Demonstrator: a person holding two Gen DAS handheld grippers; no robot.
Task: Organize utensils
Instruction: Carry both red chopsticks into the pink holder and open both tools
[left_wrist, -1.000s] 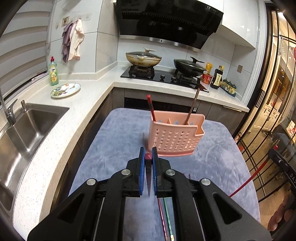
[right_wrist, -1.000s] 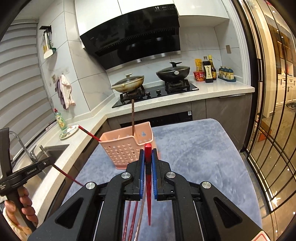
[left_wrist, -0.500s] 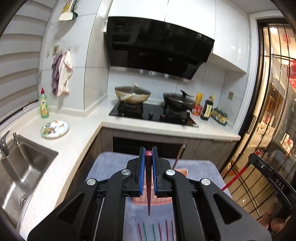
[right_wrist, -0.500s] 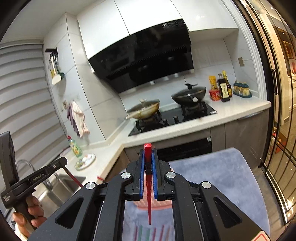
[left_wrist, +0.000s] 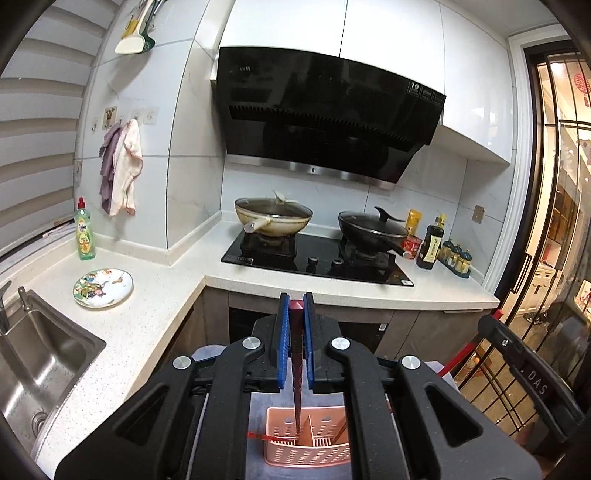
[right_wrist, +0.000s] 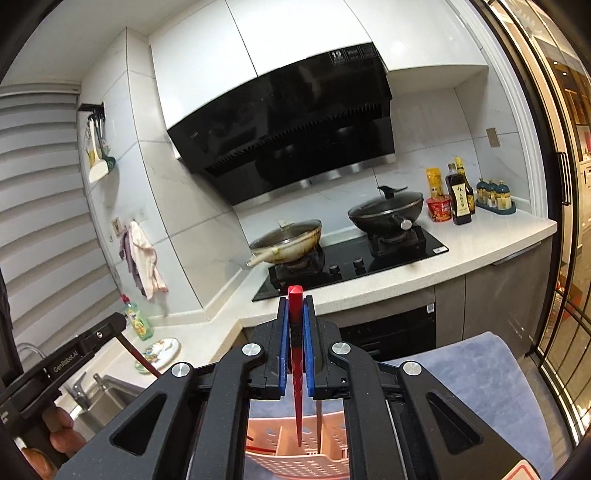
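A home kitchen. A black range hood (left_wrist: 328, 110) hangs over a gas hob (left_wrist: 317, 258) carrying two lidded woks (left_wrist: 273, 218). A white counter (left_wrist: 155, 295) turns a corner to a steel sink (left_wrist: 33, 365), with dish soap (left_wrist: 85, 236), a patterned plate (left_wrist: 103, 288), sauce bottles (right_wrist: 460, 199) and hanging cloths (left_wrist: 120, 168).

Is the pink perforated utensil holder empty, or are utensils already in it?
Not empty. The pink perforated plastic utensil holder already holds a dark brown chopstick and a red chopstick leaning over its left edge.
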